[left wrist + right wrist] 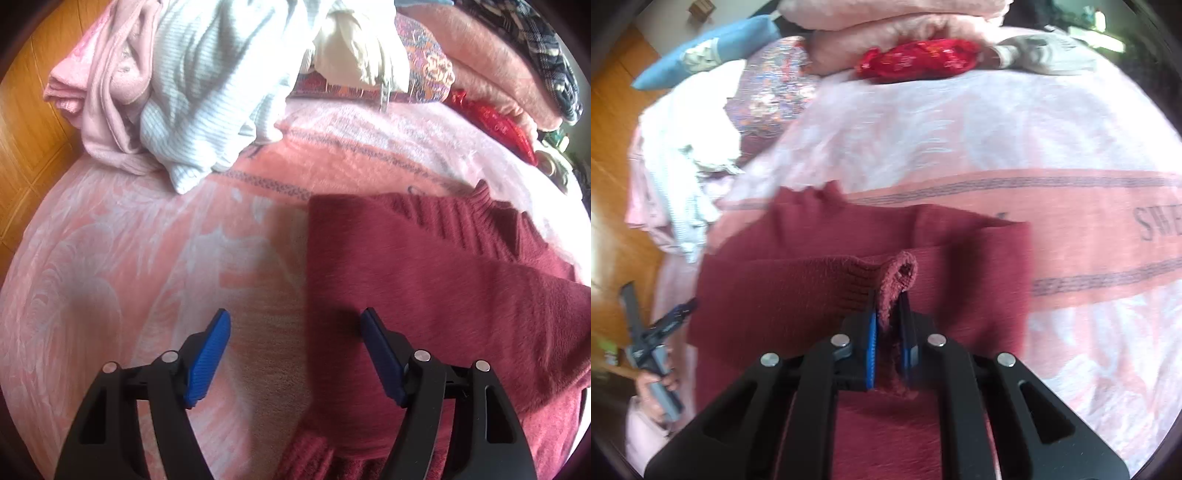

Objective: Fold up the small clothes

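Note:
A dark red knit sweater [424, 273] lies on a pink patterned blanket [110, 258], one sleeve folded across its body. My left gripper [295, 325] is open and empty, its right finger above the sweater's left edge, its left finger above the blanket. In the right wrist view my right gripper [889, 314] is shut on the ribbed cuff [897, 277] of a sleeve of the sweater [849, 236] and holds it over the body. The left gripper [661, 328] shows at the far left there, in a hand.
A heap of pink and white-striped clothes [177, 92] lies at the back left of the bed, next to the wooden floor [26, 122]. Folded pink blankets [886, 33], a red shiny bag [916, 55] and a patterned cushion [768, 88] lie at the back.

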`<state>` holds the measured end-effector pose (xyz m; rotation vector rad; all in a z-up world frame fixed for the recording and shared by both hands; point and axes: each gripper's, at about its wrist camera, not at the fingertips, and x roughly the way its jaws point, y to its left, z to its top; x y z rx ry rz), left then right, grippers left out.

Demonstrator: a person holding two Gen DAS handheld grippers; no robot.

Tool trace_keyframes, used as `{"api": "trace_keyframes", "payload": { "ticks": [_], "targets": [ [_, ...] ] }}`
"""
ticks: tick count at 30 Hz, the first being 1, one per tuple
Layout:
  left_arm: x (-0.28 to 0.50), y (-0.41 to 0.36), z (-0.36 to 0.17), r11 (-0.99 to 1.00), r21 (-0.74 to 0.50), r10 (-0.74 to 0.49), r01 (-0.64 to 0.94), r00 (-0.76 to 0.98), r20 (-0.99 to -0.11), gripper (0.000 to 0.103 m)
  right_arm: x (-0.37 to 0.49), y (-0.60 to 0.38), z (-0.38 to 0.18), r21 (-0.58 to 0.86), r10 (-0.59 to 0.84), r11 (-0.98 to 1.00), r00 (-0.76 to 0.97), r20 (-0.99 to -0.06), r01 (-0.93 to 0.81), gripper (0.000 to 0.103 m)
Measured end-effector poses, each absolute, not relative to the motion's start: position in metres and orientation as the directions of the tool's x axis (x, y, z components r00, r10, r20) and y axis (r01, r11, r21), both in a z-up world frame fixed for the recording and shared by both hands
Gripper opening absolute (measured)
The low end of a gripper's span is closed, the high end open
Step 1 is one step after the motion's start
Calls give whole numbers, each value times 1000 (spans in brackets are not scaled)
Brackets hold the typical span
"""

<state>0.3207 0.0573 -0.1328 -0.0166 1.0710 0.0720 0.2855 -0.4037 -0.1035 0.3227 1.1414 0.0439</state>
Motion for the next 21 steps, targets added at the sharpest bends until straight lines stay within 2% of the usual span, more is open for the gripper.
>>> {"api": "trace_keyframes", "payload": {
  "ticks": [4,7,9,12,15,18,21],
  "targets": [
    [322,52,-148,997,49,68,-54,452,-890,75,290,-413,-145,298,223,937,347,-911,181,10],
    [322,50,-149,997,63,78,-49,457,-886,75,291,-415,-148,296,223,939,347,-911,175,12],
    [321,51,-144,998,43,62,-52,462,-885,74,289,-417,-137,285,203,939,359,-911,193,24],
    [316,44,-133,999,39,48,-28,486,-873,74,281,-414,-109,255,171,953,410,-896,161,24],
    [309,28,-124,999,30,13,25,504,-863,74,271,-398,-97,289,231,953,394,-890,94,24],
    [304,14,-125,997,36,-6,74,496,-868,74,265,-382,-112,326,288,943,328,-900,66,24],
    [304,7,-137,993,80,29,87,477,-879,74,265,-383,-130,248,210,964,290,-934,101,23]
  ]
}}
